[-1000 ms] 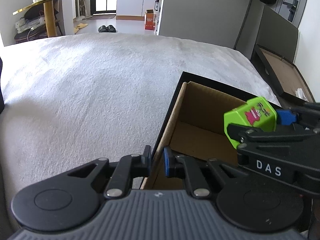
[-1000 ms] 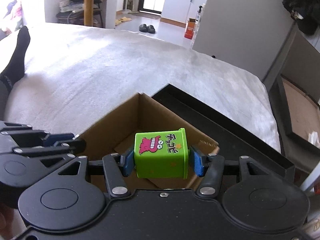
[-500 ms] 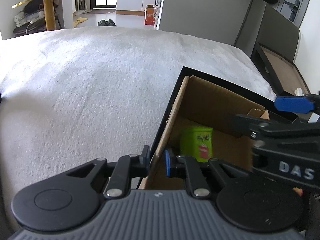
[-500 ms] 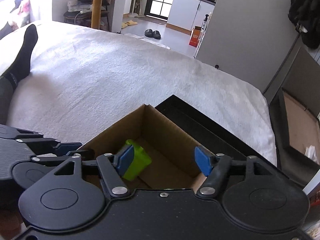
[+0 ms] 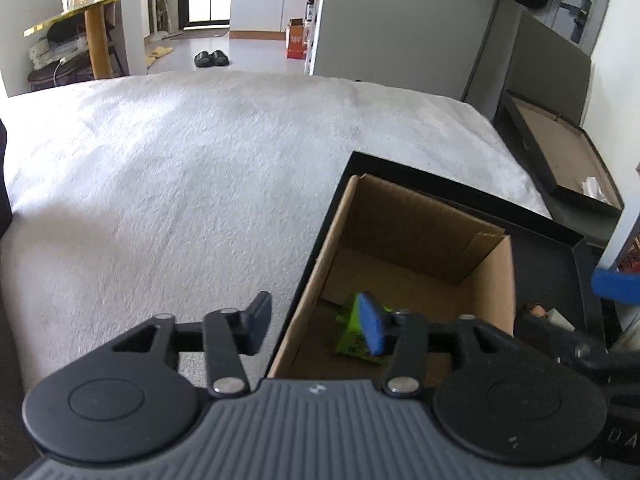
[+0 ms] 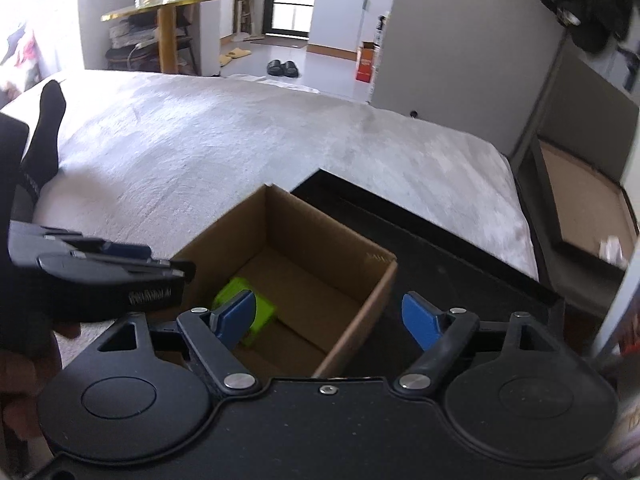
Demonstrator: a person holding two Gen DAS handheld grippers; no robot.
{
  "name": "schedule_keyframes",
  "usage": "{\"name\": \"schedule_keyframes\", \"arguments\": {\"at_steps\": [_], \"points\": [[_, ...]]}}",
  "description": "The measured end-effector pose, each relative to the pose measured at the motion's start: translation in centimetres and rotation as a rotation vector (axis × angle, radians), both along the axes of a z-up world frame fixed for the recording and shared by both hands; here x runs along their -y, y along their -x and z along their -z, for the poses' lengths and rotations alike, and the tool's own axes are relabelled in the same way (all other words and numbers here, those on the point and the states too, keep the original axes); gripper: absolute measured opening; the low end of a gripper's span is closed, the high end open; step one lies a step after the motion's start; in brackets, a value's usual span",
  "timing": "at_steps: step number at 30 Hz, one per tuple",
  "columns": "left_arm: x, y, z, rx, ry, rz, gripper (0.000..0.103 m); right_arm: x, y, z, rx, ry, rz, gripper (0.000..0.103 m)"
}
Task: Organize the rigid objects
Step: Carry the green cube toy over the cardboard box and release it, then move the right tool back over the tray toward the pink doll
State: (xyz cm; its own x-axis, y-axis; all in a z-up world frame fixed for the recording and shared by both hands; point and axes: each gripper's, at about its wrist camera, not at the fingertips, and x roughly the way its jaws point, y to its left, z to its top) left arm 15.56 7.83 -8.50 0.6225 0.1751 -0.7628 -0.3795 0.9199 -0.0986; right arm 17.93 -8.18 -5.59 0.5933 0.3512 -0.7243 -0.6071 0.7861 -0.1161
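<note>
we see the small bright-green plastic toy block (image 6: 256, 314) lying tipped on its side on the floor of the open brown cardboard box (image 6: 320, 240), near the box's left wall. our right gripper (image 6: 332, 316) hangs above the box's near right corner, its blue-padded jaws spreading with nothing between them; the block sits below and behind its left pad. our left gripper (image 5: 316, 322) straddles the box's left wall, jaws opening and not pressing on it; the block (image 5: 352, 332) lies just beyond its right pad. the box stands in a shallow black tray (image 5: 552, 256) on a white textured blanket (image 5: 180, 184).
</note>
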Motion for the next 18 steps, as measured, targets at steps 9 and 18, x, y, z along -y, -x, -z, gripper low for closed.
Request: {"name": "schedule_keyframes", "arguments": {"at_steps": [9, 18], "points": [[4.0, 0.2, -1.6, -0.018, -0.084, 0.087, 0.07, 5.3, 0.9, 0.5, -0.036, -0.039, 0.126, 0.083], [7.6, 0.3, -1.8, -0.046, -0.143, 0.15, 0.071, 9.1, 1.6, 1.3, -0.061, -0.088, 0.194, 0.083]]}}
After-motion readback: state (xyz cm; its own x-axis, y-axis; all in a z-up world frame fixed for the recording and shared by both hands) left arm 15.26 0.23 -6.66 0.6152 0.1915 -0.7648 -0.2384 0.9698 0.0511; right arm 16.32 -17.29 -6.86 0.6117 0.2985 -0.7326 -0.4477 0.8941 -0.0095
